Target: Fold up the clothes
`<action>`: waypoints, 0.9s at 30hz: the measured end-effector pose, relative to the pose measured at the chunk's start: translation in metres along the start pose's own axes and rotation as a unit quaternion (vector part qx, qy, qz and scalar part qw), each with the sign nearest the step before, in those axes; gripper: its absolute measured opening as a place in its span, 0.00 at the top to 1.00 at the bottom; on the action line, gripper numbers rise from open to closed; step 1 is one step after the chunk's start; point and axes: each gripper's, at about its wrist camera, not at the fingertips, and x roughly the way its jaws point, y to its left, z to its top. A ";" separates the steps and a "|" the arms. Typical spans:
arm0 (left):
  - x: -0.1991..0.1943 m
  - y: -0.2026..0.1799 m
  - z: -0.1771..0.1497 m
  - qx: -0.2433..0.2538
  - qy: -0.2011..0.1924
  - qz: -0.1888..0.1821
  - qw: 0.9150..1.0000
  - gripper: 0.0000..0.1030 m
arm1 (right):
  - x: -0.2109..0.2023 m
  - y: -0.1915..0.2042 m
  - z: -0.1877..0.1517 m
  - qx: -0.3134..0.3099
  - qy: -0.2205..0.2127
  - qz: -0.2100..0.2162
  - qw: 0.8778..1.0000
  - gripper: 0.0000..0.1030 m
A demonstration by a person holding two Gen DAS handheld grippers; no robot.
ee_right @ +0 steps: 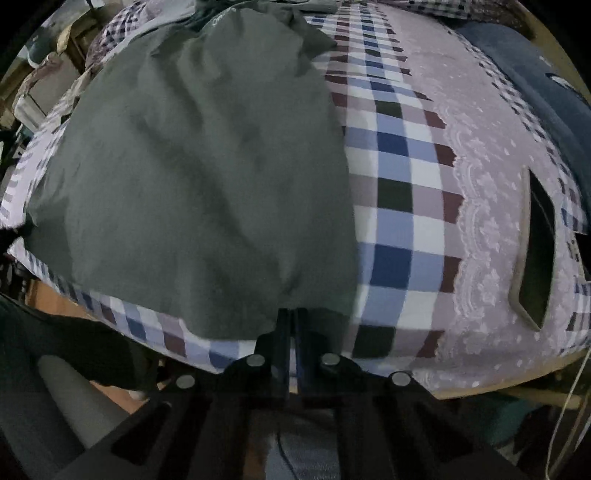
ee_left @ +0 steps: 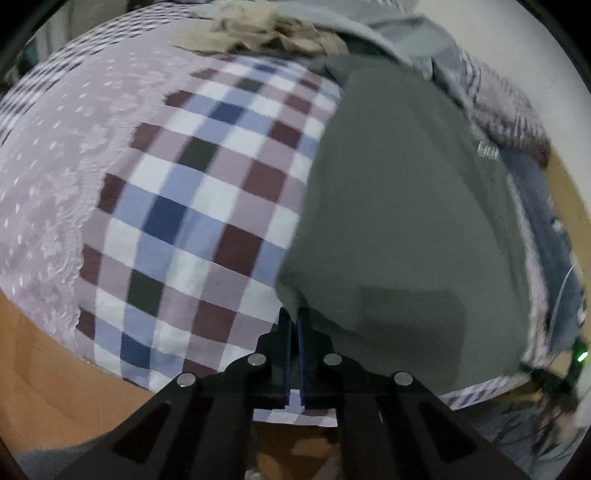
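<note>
A dark grey-green garment [ee_left: 399, 206] lies spread on a checked bed cover [ee_left: 207, 177]. My left gripper [ee_left: 294, 314] is shut on the garment's near left corner, and the cloth rises away from the fingers. In the right wrist view the same garment [ee_right: 199, 177] fills the left half over the checked cover [ee_right: 399, 206]. My right gripper [ee_right: 293, 314] is shut on its near right corner at the hem. The fingertips of both grippers are buried in the cloth.
A beige crumpled cloth [ee_left: 273, 33] and a grey garment [ee_left: 402, 33] lie at the far end. Blue denim [ee_left: 546, 236] lies at the right edge. A flat dark tablet-like object [ee_right: 535, 247] and a dark blue item [ee_right: 532, 74] rest on the pink lace band [ee_right: 491, 206]. Wooden floor [ee_left: 55, 376] shows below.
</note>
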 end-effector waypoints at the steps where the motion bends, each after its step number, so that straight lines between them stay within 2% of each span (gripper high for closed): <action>1: -0.007 0.005 0.001 -0.013 -0.010 -0.006 1.000 0.99 | -0.003 -0.001 -0.003 0.002 -0.003 -0.003 1.000 1.00; 3: -0.020 0.019 0.002 -0.043 -0.029 -0.018 0.998 0.99 | -0.011 -0.003 -0.009 0.005 -0.007 -0.008 1.000 1.00; 5: -0.025 0.029 0.000 -0.063 -0.031 -0.025 0.997 0.99 | -0.020 -0.006 -0.016 0.006 -0.009 -0.010 1.000 1.00; 8: -0.023 0.035 -0.011 -0.073 -0.015 -0.015 0.997 0.99 | -0.030 -0.012 -0.024 0.011 -0.012 -0.012 1.000 0.99; 12: -0.003 0.034 -0.016 -0.060 0.039 0.027 0.997 0.97 | -0.034 -0.022 -0.022 0.029 -0.024 -0.009 0.999 0.96; 15: -0.007 0.033 -0.017 -0.058 0.032 0.040 0.997 0.97 | -0.031 -0.027 -0.015 0.045 -0.034 -0.002 0.998 0.94; 16: -0.010 0.034 -0.017 -0.061 0.027 0.039 0.997 0.94 | -0.030 -0.024 -0.012 0.048 -0.035 0.005 0.998 0.86; 17: -0.013 0.036 -0.017 -0.065 0.022 0.037 0.997 0.88 | -0.028 -0.022 -0.010 0.051 -0.035 0.012 0.998 0.72; 18: -0.016 0.038 -0.018 -0.069 0.018 0.037 0.997 0.83 | -0.026 -0.022 -0.008 0.054 -0.034 0.017 0.998 0.68; 19: -0.019 0.040 -0.018 -0.072 0.013 0.033 0.997 0.73 | -0.025 -0.023 -0.006 0.057 -0.033 0.021 0.998 0.64; 20: -0.022 0.042 -0.019 -0.076 0.008 0.028 0.997 0.63 | -0.023 -0.024 -0.004 0.060 -0.032 0.025 0.997 0.64; 22: -0.030 0.045 -0.020 -0.078 -0.003 0.017 0.997 0.56 | -0.021 -0.026 -0.001 0.066 -0.030 0.033 0.997 0.63; 27: -0.044 0.051 -0.021 -0.085 -0.033 -0.011 0.996 0.55 | -0.011 -0.022 0.007 0.056 -0.016 0.036 0.998 0.63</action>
